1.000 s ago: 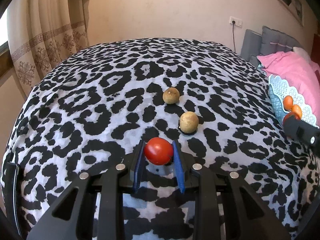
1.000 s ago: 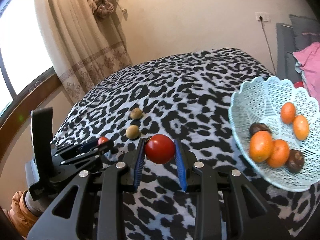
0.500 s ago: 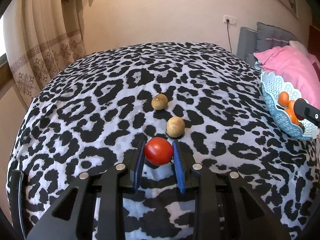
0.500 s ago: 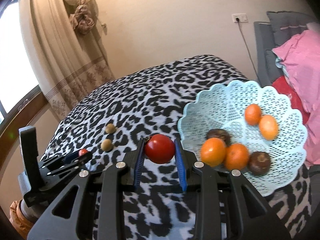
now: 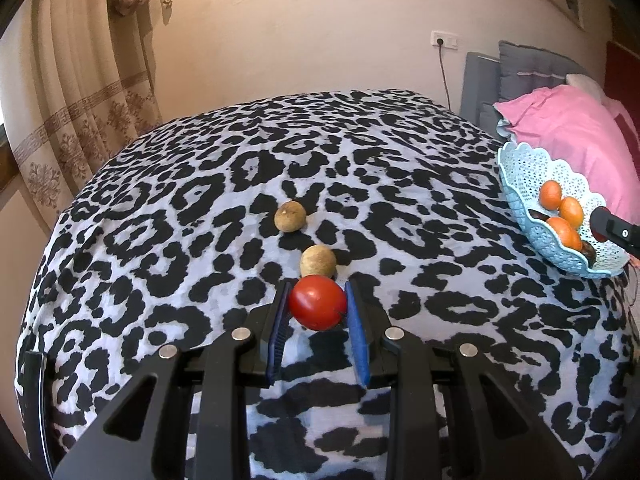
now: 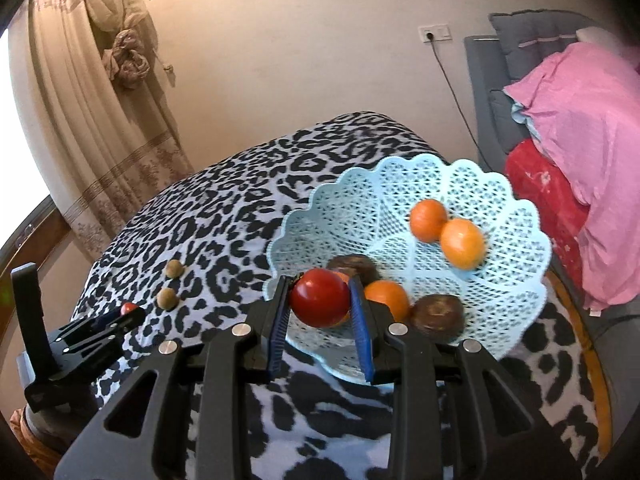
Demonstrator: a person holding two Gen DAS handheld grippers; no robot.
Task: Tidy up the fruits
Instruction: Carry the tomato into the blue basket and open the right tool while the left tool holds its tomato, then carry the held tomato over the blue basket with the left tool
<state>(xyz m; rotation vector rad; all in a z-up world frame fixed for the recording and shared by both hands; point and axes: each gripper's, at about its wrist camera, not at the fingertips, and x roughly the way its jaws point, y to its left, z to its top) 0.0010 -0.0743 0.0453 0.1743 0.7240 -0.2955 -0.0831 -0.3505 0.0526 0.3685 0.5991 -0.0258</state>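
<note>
My left gripper point(image 5: 317, 304) is shut on a red tomato point(image 5: 317, 302), held above the leopard-print bed. Two brown fruits point(image 5: 317, 261) point(image 5: 290, 216) lie on the bed just beyond it. My right gripper point(image 6: 320, 300) is shut on another red tomato point(image 6: 319, 297), at the near rim of the light blue lattice basket point(image 6: 512, 240). The basket holds several oranges point(image 6: 462, 243) and dark brown fruits point(image 6: 437, 316). The basket also shows at the right in the left wrist view point(image 5: 520, 172). The left gripper shows at the far left in the right wrist view point(image 6: 128, 310).
The leopard-print bedspread point(image 5: 200, 200) covers the bed. A pink pillow point(image 6: 592, 128) and a red cushion point(image 6: 548, 200) lie behind the basket. A grey headboard point(image 5: 520, 68) stands at the back right. Curtains point(image 5: 80, 100) hang at the left.
My right gripper has carried its tomato right and closer, up to the basket's near rim. My left gripper has risen and pulled back a little with its tomato.
</note>
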